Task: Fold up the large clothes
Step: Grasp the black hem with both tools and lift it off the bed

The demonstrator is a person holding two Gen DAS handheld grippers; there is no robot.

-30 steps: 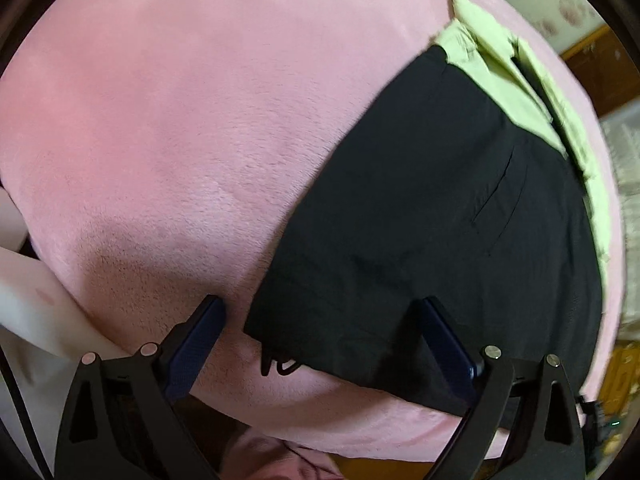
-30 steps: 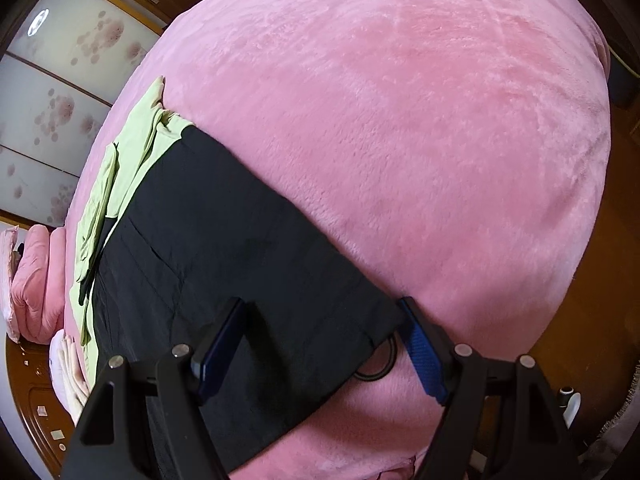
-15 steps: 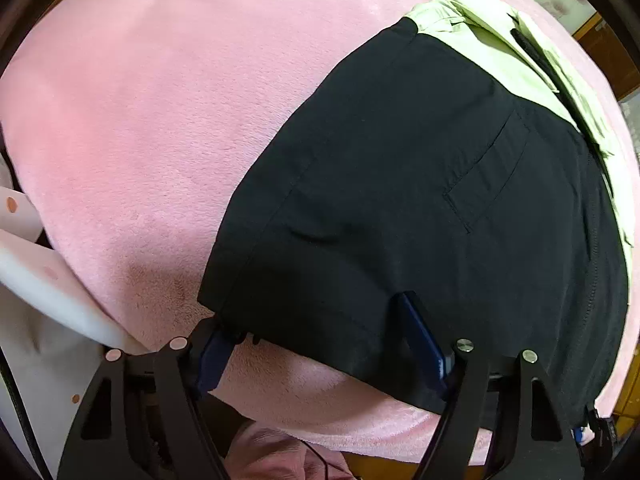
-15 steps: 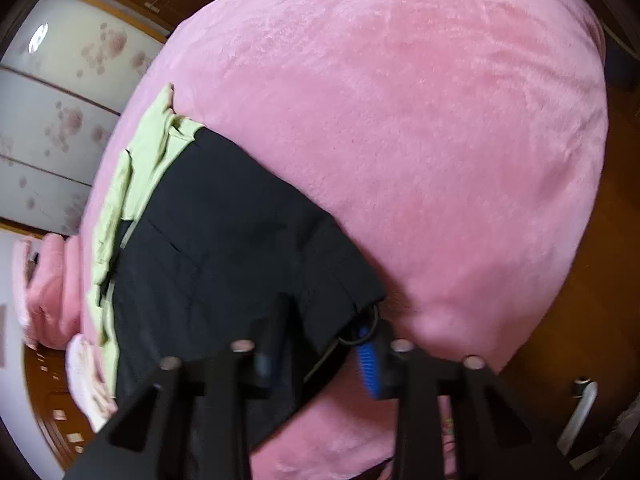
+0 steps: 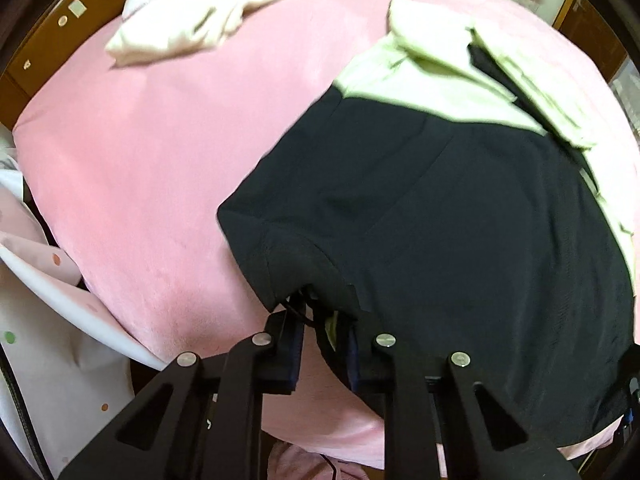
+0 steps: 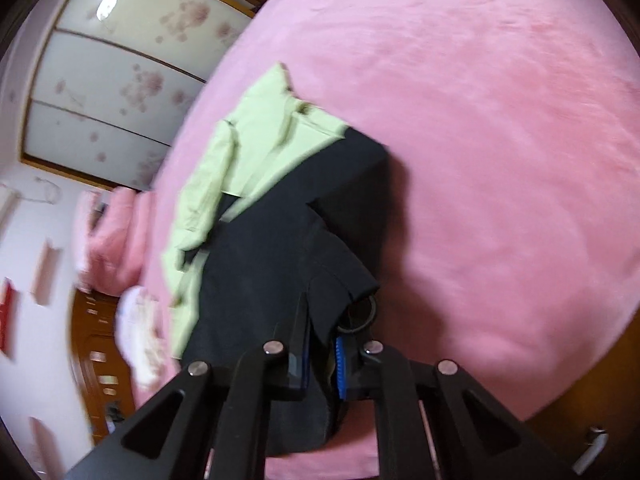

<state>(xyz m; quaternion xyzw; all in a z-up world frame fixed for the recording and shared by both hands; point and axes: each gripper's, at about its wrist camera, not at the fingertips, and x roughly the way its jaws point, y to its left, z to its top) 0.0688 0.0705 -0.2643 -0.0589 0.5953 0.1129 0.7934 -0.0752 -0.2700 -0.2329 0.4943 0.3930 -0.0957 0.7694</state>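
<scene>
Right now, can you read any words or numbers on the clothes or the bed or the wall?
No readable text anywhere.
Black and green garment: no label or print shows.
Pink blanket: plain.
White clothes: no writing visible.
Sliding panels: only flower patterns.
Small stickers on the wooden frame: too small and blurred to read.

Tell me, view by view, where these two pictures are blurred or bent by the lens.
Left wrist view: the bed bulges like a dome from the fisheye lens; the jacket is slightly smeared, while the left gripper stays sharp. Right wrist view: stronger motion blur, worst on the wardrobe doors and the wall at the left edge; the right gripper stays crisp; dark corners ring both pictures.
</scene>
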